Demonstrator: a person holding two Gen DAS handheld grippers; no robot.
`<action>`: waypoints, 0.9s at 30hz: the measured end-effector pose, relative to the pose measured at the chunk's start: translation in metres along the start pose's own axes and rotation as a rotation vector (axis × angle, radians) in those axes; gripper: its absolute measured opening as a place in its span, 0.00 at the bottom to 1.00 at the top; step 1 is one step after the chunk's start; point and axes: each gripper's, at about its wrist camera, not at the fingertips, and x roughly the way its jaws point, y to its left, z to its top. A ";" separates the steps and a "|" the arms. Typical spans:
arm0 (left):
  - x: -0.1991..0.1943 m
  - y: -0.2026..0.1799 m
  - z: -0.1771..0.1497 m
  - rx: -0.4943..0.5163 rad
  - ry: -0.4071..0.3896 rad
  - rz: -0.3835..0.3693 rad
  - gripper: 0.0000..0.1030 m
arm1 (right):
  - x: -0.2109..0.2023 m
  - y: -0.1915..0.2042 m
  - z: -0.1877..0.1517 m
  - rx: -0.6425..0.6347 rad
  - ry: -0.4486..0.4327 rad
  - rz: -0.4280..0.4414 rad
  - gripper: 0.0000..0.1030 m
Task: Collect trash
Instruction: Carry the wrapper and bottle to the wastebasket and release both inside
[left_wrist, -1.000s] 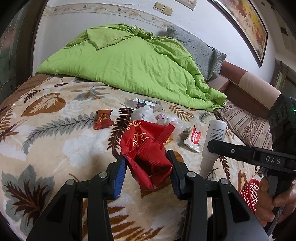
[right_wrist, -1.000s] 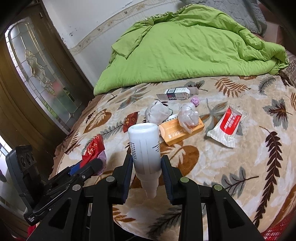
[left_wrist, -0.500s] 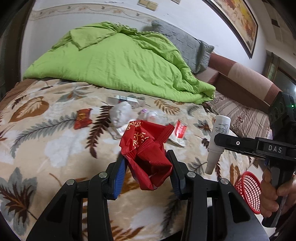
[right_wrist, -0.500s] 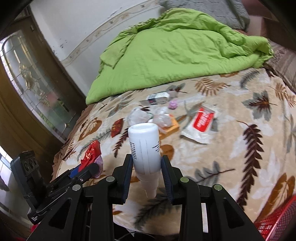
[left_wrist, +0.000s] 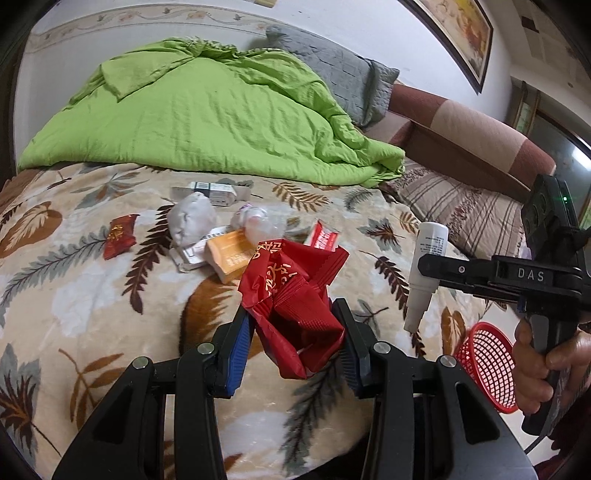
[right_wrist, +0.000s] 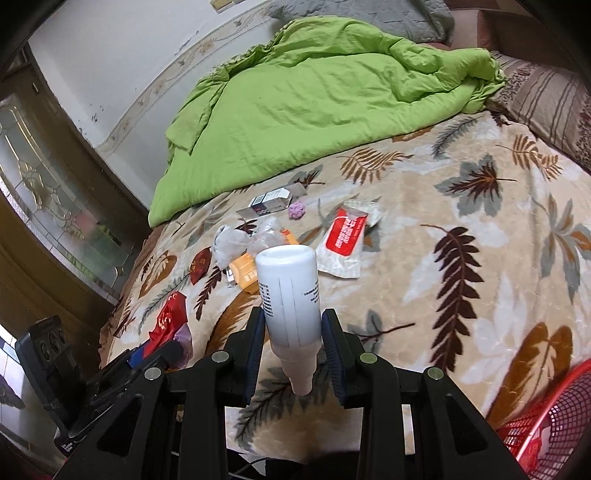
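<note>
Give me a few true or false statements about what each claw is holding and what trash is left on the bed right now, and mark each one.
1. The left claw is shut on a red wrapper. True.
2. The right claw is empty. False: it grips a white bottle, held nozzle down.
3. An orange box lies on the leaf-print blanket. True.
4. The red basket sits on top of the green duvet. False: it is low beside the bed's near edge.
5. A small red packet lies apart, left of the pile. True.
</note>
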 end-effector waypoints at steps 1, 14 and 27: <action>0.000 -0.003 0.000 0.004 0.003 -0.003 0.40 | -0.003 -0.002 -0.001 0.003 -0.004 -0.002 0.33; -0.011 -0.047 -0.004 0.069 0.023 -0.062 0.40 | -0.065 -0.033 -0.033 0.075 -0.060 -0.032 0.33; 0.012 -0.143 -0.006 0.211 0.128 -0.249 0.40 | -0.165 -0.120 -0.072 0.254 -0.185 -0.170 0.33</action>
